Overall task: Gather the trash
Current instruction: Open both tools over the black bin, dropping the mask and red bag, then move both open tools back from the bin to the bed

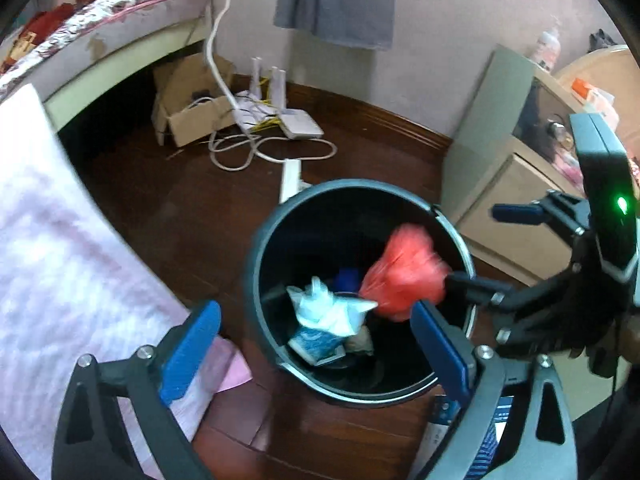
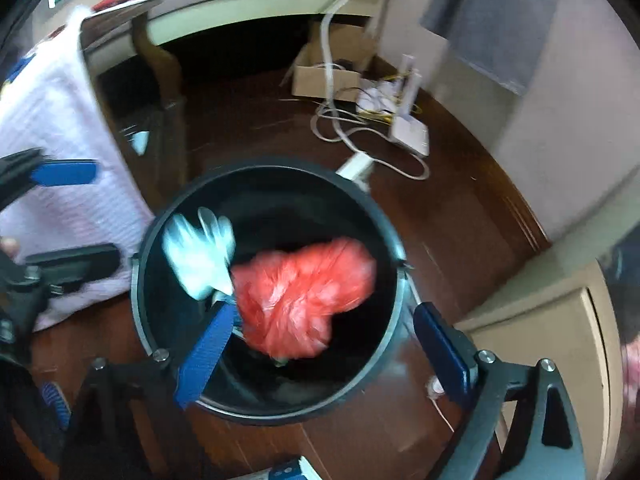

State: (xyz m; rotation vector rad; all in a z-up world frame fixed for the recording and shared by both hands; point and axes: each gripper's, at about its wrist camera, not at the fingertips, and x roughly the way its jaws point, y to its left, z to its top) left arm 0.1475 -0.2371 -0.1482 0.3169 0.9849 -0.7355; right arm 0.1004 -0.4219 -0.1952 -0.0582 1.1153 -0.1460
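Both tongs spread, empty: left gripper [image 1: 316,344], right gripper [image 2: 324,352]. Red bag [image 2: 304,300] and white bag [image 2: 198,256] blurred at frame centre inside bin [image 2: 138,280]; drop looks done.

A blurred red bag [image 2: 304,300] and a white bag [image 2: 198,256] show against the black bin [image 2: 160,216], on a dark reddish-brown wooden floor [image 1: 192,208], with a pale pink cloth [image 1: 60,240] at nine o'clock and blue-padded grippers.
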